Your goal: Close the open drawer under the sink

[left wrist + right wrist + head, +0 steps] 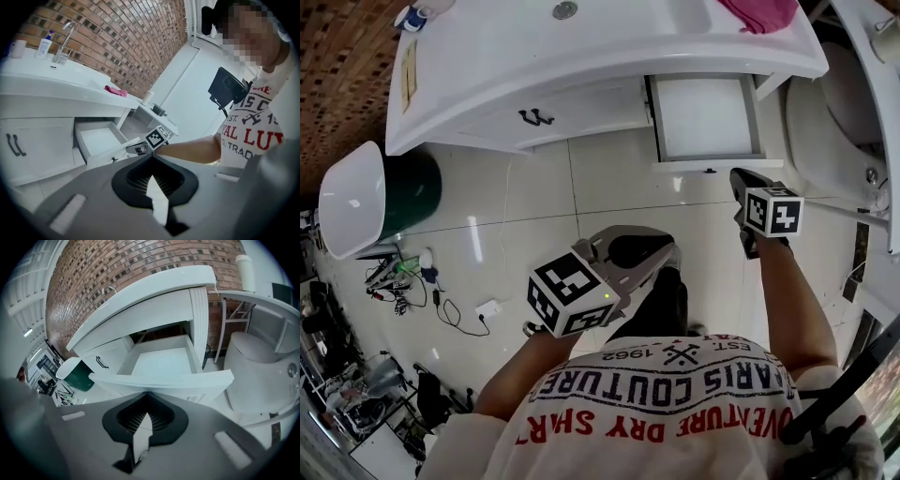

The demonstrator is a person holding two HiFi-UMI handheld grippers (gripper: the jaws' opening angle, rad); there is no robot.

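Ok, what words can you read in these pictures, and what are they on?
"1962", "EST.", "COUTURE", "DRY": on the person's shirt, upside down in the head view.
"TRAD": same shirt, left gripper view.
Other shirt letters: cut off or unclear.
Label on the soap bottle: too small to read.

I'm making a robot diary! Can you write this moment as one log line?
drawer: open | right gripper: shut, empty, tip near drawer front | left gripper: shut, empty, farther from drawer | closing: not yet done
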